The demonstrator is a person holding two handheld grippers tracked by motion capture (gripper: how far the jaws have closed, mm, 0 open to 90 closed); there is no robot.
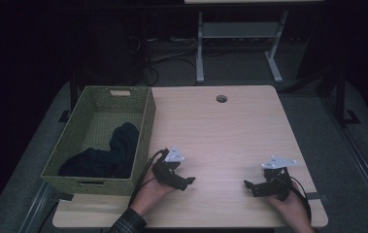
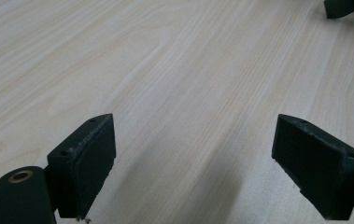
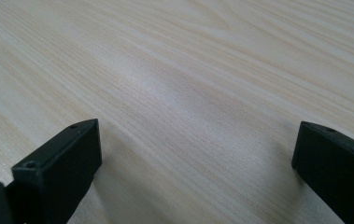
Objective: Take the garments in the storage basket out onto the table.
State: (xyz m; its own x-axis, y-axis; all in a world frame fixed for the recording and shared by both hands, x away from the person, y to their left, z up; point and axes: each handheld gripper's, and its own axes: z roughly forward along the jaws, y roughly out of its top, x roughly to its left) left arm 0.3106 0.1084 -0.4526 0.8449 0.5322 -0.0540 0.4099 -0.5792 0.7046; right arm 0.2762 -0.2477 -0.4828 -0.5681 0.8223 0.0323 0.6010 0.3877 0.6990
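Pale wood table, dark room. I count one green basket holding one dark cloth, beside my left gripper. Two grippers; right gripper likewise spread wide, empty. No writing legible.

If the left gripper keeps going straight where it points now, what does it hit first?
Probably the right gripper: the left gripper, jaws open, points across bare table toward it. Depth is hard to judge, so it may pass beside it.

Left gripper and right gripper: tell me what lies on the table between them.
Nothing lies there. In the high view the stretch between the left gripper and the right gripper is bare wooden tabletop; both are open.
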